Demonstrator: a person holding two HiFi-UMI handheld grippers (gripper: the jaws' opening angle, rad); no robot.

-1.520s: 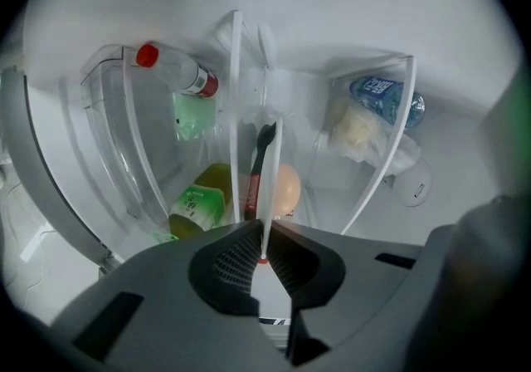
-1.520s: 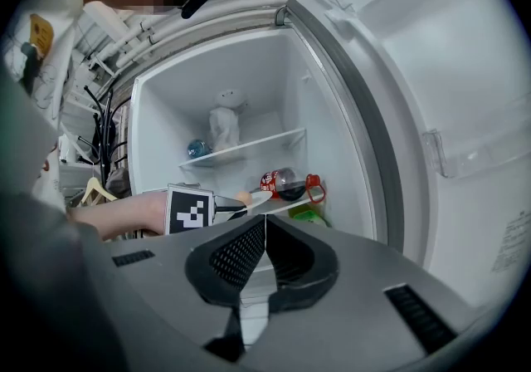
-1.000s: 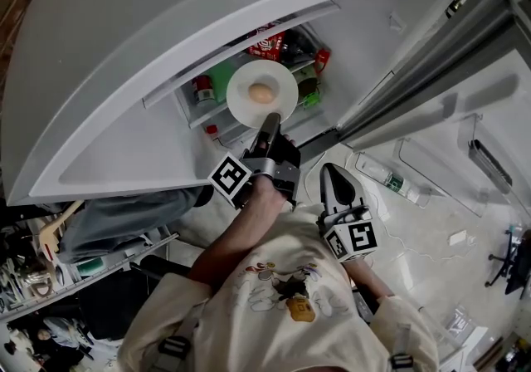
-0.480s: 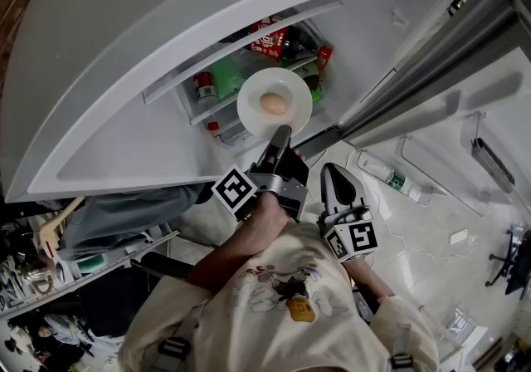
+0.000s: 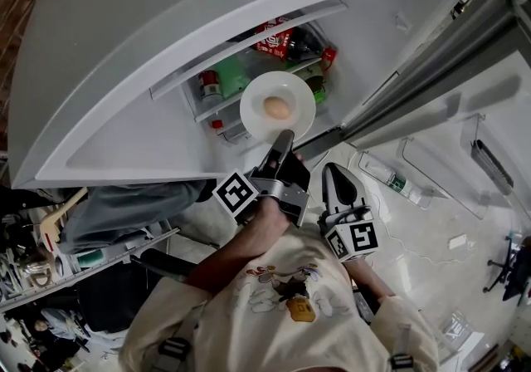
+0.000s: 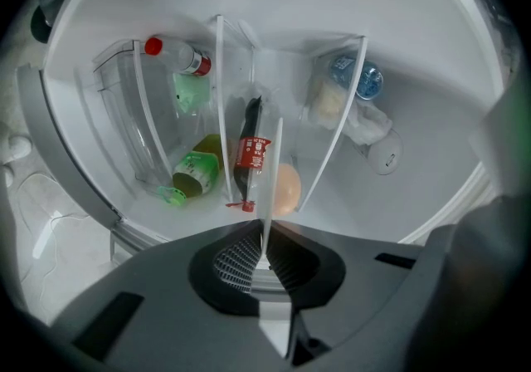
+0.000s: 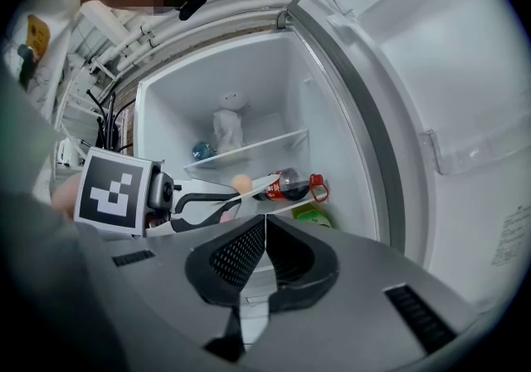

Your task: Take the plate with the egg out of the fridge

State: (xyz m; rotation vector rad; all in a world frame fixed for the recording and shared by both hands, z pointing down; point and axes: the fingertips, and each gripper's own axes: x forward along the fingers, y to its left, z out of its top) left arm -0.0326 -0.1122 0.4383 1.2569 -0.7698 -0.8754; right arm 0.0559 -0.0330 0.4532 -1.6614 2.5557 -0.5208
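Left gripper: jaws clamped on the near rim of the plate. In its own view the plate is edge-on, a thin white line running straight out from the tips. Egg mid-plate, just beyond the tips; the plate line hides its left part in that view.

Left of the jaws, further in: green bottle on its side, cola bottle just beside the plate line, clear bottle with red cap, warped by the lens. Right of the jaws: a blue-capped item, blurred, kind unclear.

Plate held in the mouth of the open fridge; whether its far rim clears the shelf, cannot tell.

Right gripper: jaws shut together, nothing between them. It hangs right of the left gripper, back from the plate.
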